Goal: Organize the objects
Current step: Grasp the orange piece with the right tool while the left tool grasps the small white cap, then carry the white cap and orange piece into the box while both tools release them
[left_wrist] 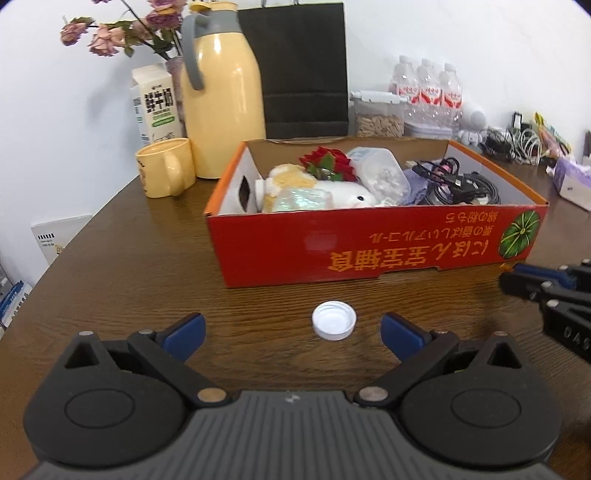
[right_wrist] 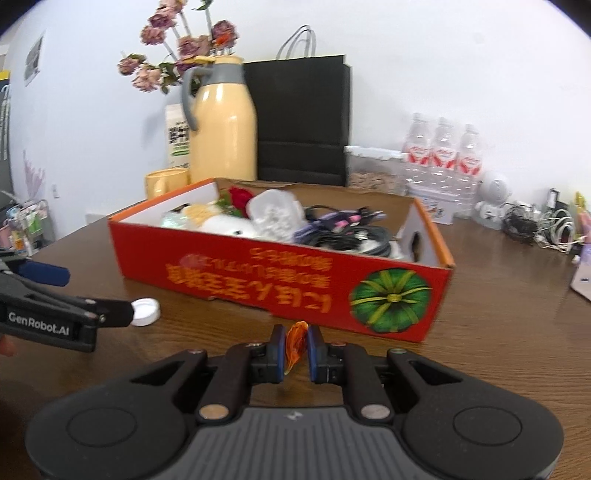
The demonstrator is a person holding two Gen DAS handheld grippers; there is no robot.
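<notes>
Clutter is seen along the back of the brown wooden surface (left_wrist: 140, 258): a yellow thermos jug (left_wrist: 221, 99) with a grey handle, a yellow mug (left_wrist: 166, 171) just in front of it, a milk carton (left_wrist: 155, 103), a vase of faded pink flowers (left_wrist: 107, 35), a black paper bag (left_wrist: 303, 70), a clear container of seeds (left_wrist: 378, 114), a pack of water bottles (left_wrist: 428, 88) and a tangle of white cables (left_wrist: 524, 144) at the far right. The middle of the surface is taken up by a red cardboard box (left_wrist: 369, 243) printed in yellow script upside down, with a green fruit picture at one end; it is filled with a red artificial rose (left_wrist: 327, 158), a white plush toy (left_wrist: 351, 194), a clear plastic tub (left_wrist: 384, 173) and black cords (left_wrist: 461, 184). In front of the box, a white bottle cap (left_wrist: 334, 320) is laid open side up on the wood, round and ribbed at the rim. The left claw (left_wrist: 293, 332) is held wide, its blue pads standing on either side of the cap without touching it. The right claw (right_wrist: 297, 349) is closed narrowly on a small orange translucent piece (right_wrist: 295, 341), crumpled and glossy like a wrapper, which is pinched upright between the pads just in front of the box's near wall.
</notes>
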